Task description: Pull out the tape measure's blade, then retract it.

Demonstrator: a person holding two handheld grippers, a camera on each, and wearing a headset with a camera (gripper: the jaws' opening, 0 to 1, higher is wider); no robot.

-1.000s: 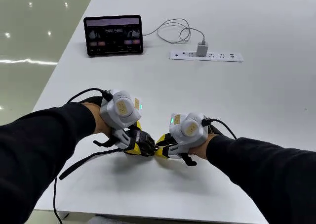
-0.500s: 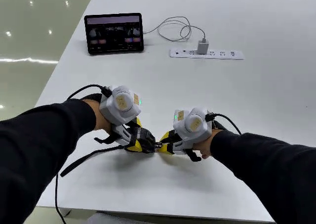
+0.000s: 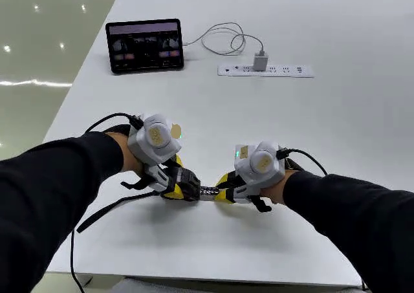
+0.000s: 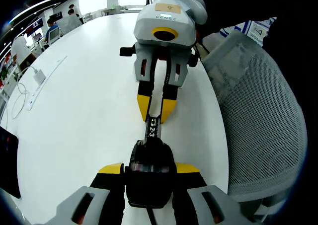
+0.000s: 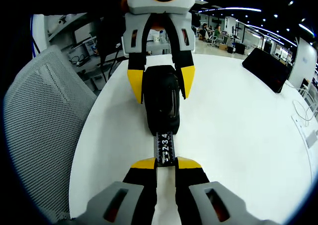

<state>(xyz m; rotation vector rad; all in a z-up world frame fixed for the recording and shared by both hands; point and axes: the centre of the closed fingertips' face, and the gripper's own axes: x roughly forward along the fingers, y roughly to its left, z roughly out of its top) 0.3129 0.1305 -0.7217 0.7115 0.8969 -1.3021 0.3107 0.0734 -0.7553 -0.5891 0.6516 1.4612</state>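
Note:
A black tape measure case [image 3: 185, 184] rests low over the white table [image 3: 304, 131], and my left gripper [image 4: 149, 168] is shut on it. A short length of numbered blade [image 3: 208, 191] runs from the case to my right gripper [image 5: 165, 162], which is shut on the blade's end. In the right gripper view the case [image 5: 161, 99] sits between the left gripper's yellow fingertips [image 5: 135, 84], with the blade [image 5: 165, 147] coming toward me. In the left gripper view the blade [image 4: 152, 129] leads from the case [image 4: 150, 166] to the right gripper [image 4: 155, 106]. The two grippers [image 3: 165, 188] [image 3: 223, 195] face each other.
At the table's far left stands a tablet [image 3: 145, 44]. A white power strip [image 3: 266, 70] with a plugged charger and coiled cable [image 3: 223, 41] lies behind. A grey mesh chair back [image 4: 258, 115] stands beside the table's near edge. Black cords trail from the left gripper.
The right gripper has moved right, away from the left one, and a short stretch of blade now shows between them. The left gripper and case have stayed nearly in place.

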